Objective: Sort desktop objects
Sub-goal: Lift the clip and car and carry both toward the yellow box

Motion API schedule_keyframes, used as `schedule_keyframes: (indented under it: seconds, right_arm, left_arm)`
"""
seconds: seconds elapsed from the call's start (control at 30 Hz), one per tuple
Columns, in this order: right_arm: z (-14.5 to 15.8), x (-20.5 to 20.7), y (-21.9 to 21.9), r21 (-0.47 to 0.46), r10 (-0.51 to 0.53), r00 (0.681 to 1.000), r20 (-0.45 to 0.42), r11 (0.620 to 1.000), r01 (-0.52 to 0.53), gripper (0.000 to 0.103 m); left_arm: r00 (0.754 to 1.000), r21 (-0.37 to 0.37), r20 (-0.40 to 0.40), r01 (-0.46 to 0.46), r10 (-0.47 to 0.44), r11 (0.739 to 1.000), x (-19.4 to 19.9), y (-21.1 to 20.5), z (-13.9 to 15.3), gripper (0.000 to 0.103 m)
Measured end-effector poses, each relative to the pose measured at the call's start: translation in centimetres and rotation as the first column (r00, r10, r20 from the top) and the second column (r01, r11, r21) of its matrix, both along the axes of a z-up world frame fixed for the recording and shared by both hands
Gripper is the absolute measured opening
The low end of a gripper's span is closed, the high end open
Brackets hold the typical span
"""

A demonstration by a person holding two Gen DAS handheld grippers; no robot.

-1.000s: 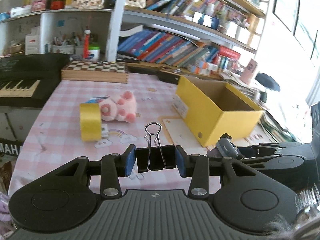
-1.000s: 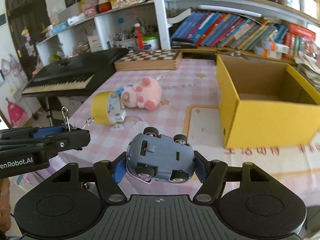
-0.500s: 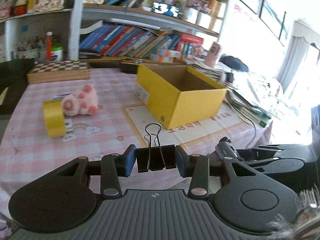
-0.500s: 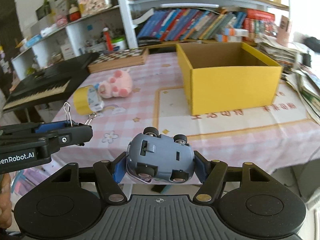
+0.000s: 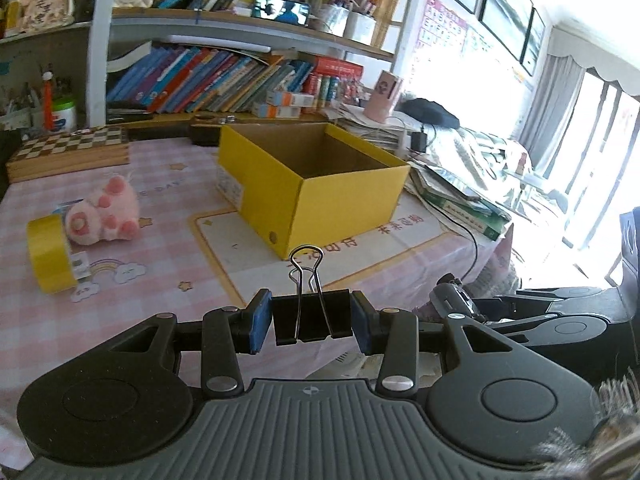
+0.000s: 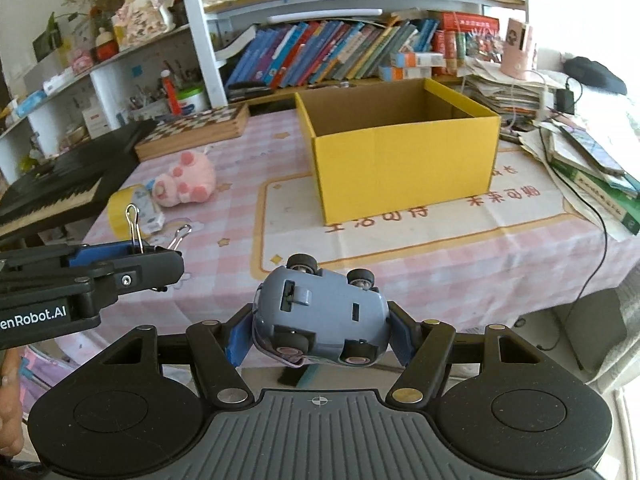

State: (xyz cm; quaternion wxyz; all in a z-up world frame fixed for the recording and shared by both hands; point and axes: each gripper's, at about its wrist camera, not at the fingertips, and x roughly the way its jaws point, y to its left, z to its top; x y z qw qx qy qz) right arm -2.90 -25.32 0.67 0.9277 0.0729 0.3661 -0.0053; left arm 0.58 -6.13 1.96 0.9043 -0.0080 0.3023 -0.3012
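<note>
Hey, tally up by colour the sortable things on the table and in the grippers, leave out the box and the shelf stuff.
Yellow: 1, the tape roll
Pink: 1, the plush pig
Black: 1, the binder clip in the left gripper
Blue-grey: 1, the toy car in the right gripper
Total: 4

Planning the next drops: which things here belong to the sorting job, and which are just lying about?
Job: binder clip in left gripper; toy car in right gripper; yellow box; plush pig and yellow tape roll, probably next.

Lying about: chessboard, keyboard, shelf books, paper stack.
</note>
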Motion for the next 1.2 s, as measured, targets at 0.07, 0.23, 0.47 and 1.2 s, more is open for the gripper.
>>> schedule_keyframes:
  seconds: [0.07, 0.23, 0.47, 1.2]
  right_arm:
    - [0.0, 0.0, -0.6, 0.005, -0.011, 1.0, -0.002, 1.0, 0.011, 0.068]
    - [0.1, 0.1, -2.0, 0.005, -0.023, 1.0, 0.002, 1.0, 0.023, 0.068]
    - [-0.1, 0.6, -4.5, 0.015, -0.046, 0.999, -0.005, 0.999, 0.046, 0.068]
    - [-0.7, 4.9, -12.0, 0.02, -0.006, 0.998, -0.057, 1.0, 0.007, 0.068]
  left_arm:
    - [1.0, 0.006, 0.001, 0.018, -0.018, 1.0, 0.0, -0.8, 0.0, 0.039]
    - [0.999, 0.013, 0.004, 0.038, -0.039, 0.999, 0.4, -2.4, 0.1, 0.039]
    - [0.997, 0.025, -0.006, 0.071, -0.071, 0.997, 1.3, -5.2, 0.1, 0.039]
    - [0.997, 0.033, -0.036, 0.072, -0.071, 0.997, 4.9, -13.3, -0.5, 0.039]
